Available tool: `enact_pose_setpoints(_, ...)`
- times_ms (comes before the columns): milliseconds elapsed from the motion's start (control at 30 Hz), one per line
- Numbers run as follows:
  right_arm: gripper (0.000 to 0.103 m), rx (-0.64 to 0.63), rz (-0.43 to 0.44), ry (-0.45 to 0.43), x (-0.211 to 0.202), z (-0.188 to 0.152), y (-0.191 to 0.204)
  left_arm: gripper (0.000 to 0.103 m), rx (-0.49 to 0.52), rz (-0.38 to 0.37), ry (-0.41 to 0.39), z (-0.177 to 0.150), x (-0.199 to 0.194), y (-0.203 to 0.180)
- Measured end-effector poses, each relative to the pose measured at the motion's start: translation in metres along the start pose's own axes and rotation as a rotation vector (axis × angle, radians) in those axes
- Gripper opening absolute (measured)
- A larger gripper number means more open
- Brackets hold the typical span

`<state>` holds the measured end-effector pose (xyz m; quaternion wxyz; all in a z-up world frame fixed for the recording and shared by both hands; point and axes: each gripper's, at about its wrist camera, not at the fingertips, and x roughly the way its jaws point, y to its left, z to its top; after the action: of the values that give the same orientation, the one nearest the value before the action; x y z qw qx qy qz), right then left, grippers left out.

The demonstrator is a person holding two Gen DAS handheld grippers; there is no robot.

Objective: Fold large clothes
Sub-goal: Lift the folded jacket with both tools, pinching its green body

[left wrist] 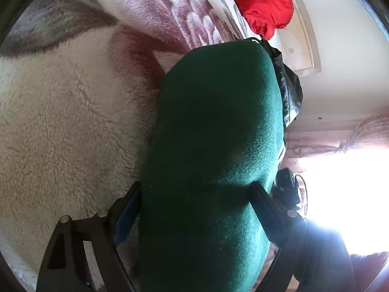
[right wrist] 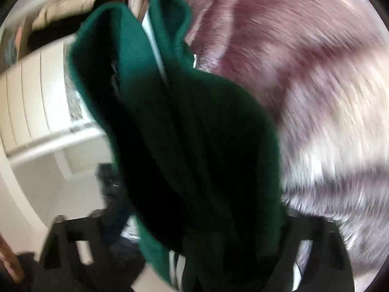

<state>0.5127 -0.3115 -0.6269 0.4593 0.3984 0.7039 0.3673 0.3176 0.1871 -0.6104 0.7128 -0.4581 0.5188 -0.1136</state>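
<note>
Left claw (left wrist: 194,194) is spreading wide around the green garment (left wrist: 214,126); right claw (right wrist: 194,238) likewise, its blurry view alone showing white stripes (right wrist: 176,267).

A dark green garment (left wrist: 214,146) lies between the wide-set fingers of the left gripper (left wrist: 194,209), over a fleecy cream blanket (left wrist: 60,126). Beyond the garment sits a red bundle (left wrist: 262,2).

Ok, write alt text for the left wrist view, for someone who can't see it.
A thick fold of green garment fills the middle of the view, lying between the wide-set fingers of the left hand-held gripper. Under it spreads a fluffy cream blanket with a mauve flower print; a red cloth lies at the far end, and a window glares bright on the right.
</note>
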Motion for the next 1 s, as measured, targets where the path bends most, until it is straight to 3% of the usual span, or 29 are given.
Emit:
enact_pose_setpoints(33,0.070,0.040,0.036,-0.014,-0.004,-0.007,-0.005,0.087,0.010,0.003,0.009,0.002,0.001,-0.001)
enact_pose_setpoints(100,0.069,0.106,0.117,-0.016,-0.005,-0.027,-0.012,0.088,0.028,0.003,0.027,0.007,0.004,-0.003)
enact_pose_setpoints(167,0.072,0.077,0.046,-0.021,-0.006,-0.031,-0.007,0.088,0.037,-0.009,0.059,0.010,0.009,-0.004)
enact_pose_setpoints(267,0.088,-0.006,-0.075,-0.048,-0.002,-0.017,0.001,0.090,0.046,-0.030,0.088,0.016,0.018,-0.006)
enact_pose_setpoints(367,0.100,0.015,-0.017,-0.005,0.012,-0.006,-0.007,0.093,0.057,-0.031,0.098,0.020,0.027,-0.008)
enact_pose_setpoints(500,0.102,-0.042,-0.012,0.077,0.033,0.011,0.007,0.093,0.048,-0.050,0.059,0.019,0.030,-0.007)
enact_pose_setpoints(600,0.101,-0.047,-0.022,0.071,0.037,0.015,0.012,0.087,0.053,-0.057,0.017,0.014,0.024,-0.010)
enact_pose_setpoints(700,0.091,-0.059,-0.016,0.040,0.040,0.009,0.020,0.076,0.055,-0.051,-0.006,0.011,0.020,-0.014)
enact_pose_setpoints(767,0.070,-0.071,-0.015,0.009,0.036,0.002,0.027,0.072,0.066,-0.042,-0.016,0.011,0.017,-0.020)
enact_pose_setpoints(833,0.059,-0.075,0.000,-0.017,0.034,0.001,0.034,0.066,0.069,-0.037,-0.026,0.013,0.016,-0.025)
enact_pose_setpoints(1000,0.050,-0.090,0.020,-0.054,0.043,-0.007,0.066,0.064,0.086,-0.041,-0.049,0.024,0.009,-0.042)
